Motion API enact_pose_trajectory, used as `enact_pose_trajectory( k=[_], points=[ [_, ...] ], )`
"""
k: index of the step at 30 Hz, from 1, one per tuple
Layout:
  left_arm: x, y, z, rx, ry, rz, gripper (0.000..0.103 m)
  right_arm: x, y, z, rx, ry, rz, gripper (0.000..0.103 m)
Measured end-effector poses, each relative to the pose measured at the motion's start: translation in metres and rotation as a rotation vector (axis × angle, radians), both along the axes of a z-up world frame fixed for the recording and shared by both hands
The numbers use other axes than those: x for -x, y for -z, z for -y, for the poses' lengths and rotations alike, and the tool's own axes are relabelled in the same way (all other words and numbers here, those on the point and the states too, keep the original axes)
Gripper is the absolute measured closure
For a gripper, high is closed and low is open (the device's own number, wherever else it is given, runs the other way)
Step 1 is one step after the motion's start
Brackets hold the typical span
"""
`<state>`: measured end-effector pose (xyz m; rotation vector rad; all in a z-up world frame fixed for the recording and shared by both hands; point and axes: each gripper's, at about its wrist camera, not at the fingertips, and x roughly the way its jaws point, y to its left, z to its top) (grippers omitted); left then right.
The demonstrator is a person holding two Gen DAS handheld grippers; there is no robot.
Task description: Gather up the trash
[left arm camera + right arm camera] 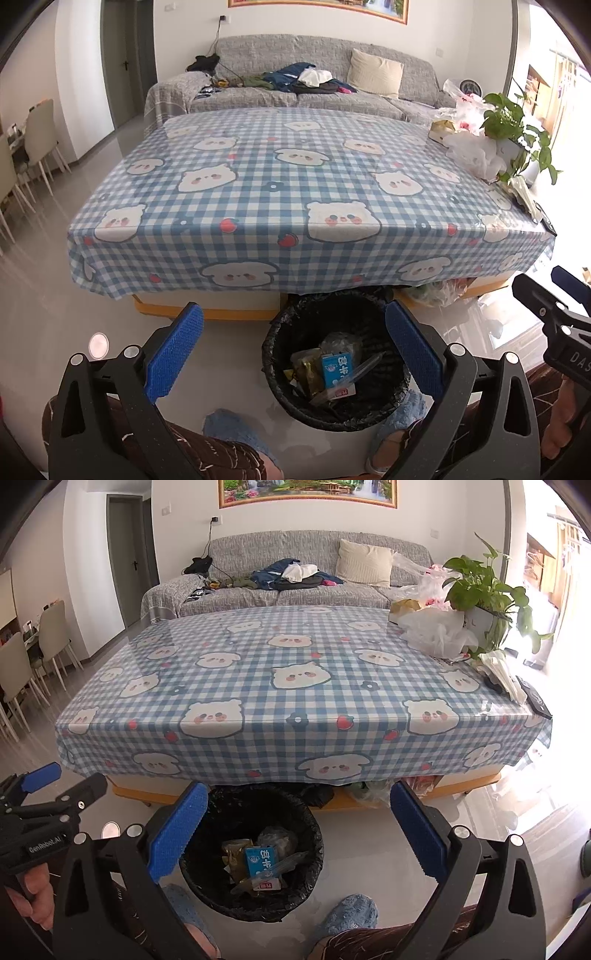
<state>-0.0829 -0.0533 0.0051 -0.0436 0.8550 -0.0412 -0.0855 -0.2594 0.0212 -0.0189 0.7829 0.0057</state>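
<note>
A black-lined trash bin [334, 369] [255, 853] stands on the floor against the table's front edge. Inside lie a blue carton [337, 371] [260, 862], yellow-green wrappers [308, 369] [232, 853] and clear plastic. My left gripper [293, 354] hangs open above the bin with nothing between its blue pads. My right gripper [299, 834] is open too, empty, just right of the bin. Each gripper shows at the edge of the other's view: the right gripper [554, 295], the left gripper [66, 781]. Crumpled plastic bags [469, 151] [436, 631] lie at the table's far right.
The checked blue tablecloth [277, 192] [288, 686] covers a low table. A potted plant [517, 125] [484, 598], tissues [498, 672] and a remote [535, 701] sit on its right side. A grey sofa [295, 88] is behind, chairs [22, 668] at left. Blue slippers [351, 912] stand by the bin.
</note>
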Motion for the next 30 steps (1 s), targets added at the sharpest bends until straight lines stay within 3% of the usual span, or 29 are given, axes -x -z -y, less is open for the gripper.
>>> enact_pose_trajectory(
  k=[30],
  points=[
    [-0.0006, 0.0039, 0.0014, -0.002, 0.001, -0.007, 0.006, -0.0065, 0.0061, -0.0032, 0.0, -0.011, -0.02, 0.008]
  ],
)
